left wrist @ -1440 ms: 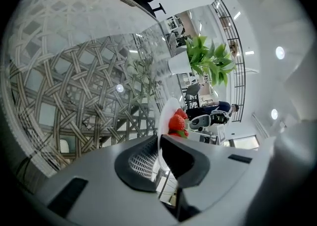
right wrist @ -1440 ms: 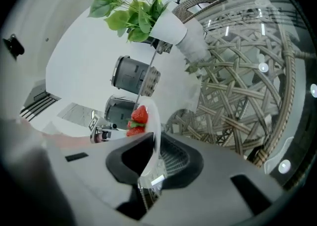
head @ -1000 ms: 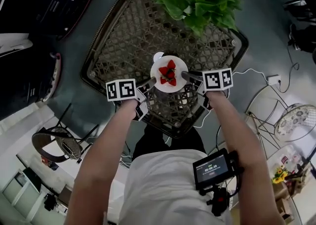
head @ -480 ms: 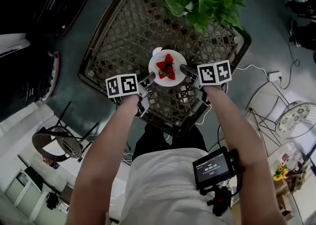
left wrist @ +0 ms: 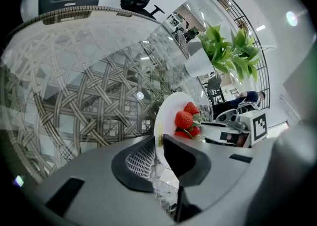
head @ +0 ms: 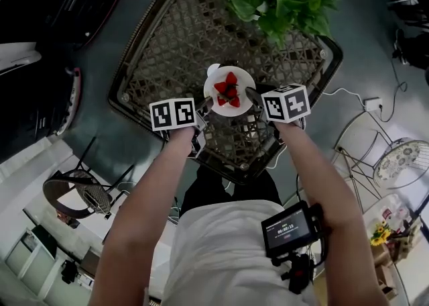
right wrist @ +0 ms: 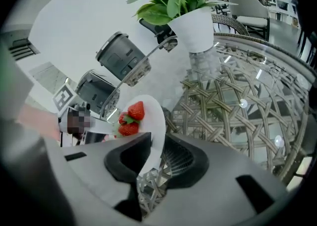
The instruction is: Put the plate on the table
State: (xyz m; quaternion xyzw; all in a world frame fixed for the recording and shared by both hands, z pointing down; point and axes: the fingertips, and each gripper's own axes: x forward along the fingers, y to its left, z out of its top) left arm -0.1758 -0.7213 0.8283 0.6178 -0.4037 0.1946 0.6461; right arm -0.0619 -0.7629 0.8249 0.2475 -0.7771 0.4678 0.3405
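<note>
- White plate (head: pixel 210 91) of strawberries (head: pixel 227 90) over the woven table (head: pixel 167 49).
- My left gripper (head: pixel 203 106): jaws opening around the plate's left rim.
- My right gripper (head: pixel 253 95): pinching the plate's right rim.

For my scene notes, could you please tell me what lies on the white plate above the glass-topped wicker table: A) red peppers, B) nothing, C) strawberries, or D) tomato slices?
C: red strawberries with green leafy caps sit on the white plate, as both gripper views show.
</note>
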